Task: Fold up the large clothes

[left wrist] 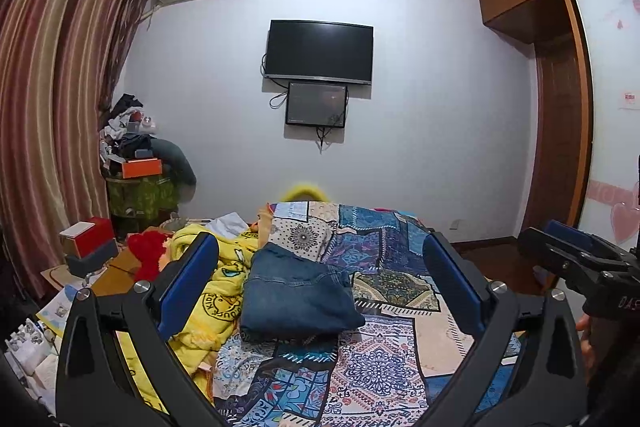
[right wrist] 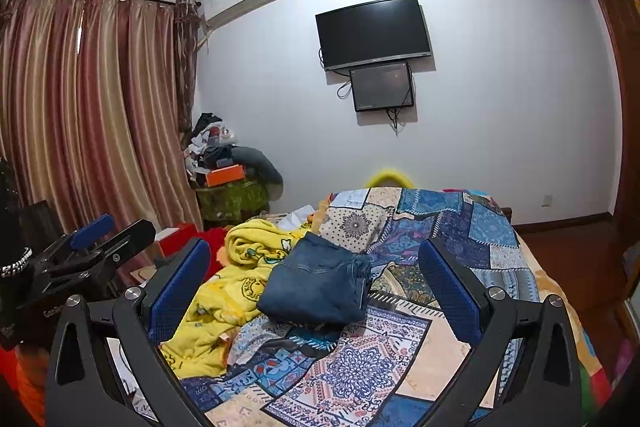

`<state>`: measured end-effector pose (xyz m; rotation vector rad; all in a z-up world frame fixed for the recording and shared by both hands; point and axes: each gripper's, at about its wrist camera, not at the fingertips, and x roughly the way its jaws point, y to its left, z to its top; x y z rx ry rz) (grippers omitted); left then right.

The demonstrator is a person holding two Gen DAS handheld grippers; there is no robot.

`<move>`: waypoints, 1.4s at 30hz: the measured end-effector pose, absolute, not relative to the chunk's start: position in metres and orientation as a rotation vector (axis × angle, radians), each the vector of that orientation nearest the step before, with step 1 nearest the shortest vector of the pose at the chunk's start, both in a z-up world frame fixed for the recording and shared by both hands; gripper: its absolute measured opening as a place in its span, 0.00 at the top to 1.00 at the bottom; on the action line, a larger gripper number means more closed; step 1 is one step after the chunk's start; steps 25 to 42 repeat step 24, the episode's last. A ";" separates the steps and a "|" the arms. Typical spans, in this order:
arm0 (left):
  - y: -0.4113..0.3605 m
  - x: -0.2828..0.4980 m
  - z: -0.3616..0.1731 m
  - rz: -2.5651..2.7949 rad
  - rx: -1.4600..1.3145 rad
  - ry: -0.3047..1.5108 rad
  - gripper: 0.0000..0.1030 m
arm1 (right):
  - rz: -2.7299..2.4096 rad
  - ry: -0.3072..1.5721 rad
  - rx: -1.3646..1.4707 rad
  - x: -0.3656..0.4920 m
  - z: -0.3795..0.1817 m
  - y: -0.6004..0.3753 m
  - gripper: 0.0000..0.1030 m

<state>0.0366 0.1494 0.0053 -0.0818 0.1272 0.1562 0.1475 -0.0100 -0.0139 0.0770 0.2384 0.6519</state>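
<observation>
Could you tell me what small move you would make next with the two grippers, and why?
Probably reach for the crumpled yellow garment. The jeans already lie folded on the patchwork bedspread, and both the left gripper and right gripper hang open and empty above the bed.

Dark blue denim jeans lie on a patchwork bedspread of blue, cream and pink medallion prints. At nine o'clock, a yellow cartoon-print blanket. Striped maroon-and-tan curtains.
</observation>
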 end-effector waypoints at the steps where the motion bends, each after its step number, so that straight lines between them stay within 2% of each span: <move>1: 0.150 0.037 0.006 0.148 -0.082 0.132 0.01 | 0.650 0.239 0.077 0.147 -0.014 -0.010 0.00; 42: 0.149 0.046 0.000 0.116 -0.086 0.163 0.01 | 0.623 0.248 0.079 0.152 -0.015 -0.010 0.00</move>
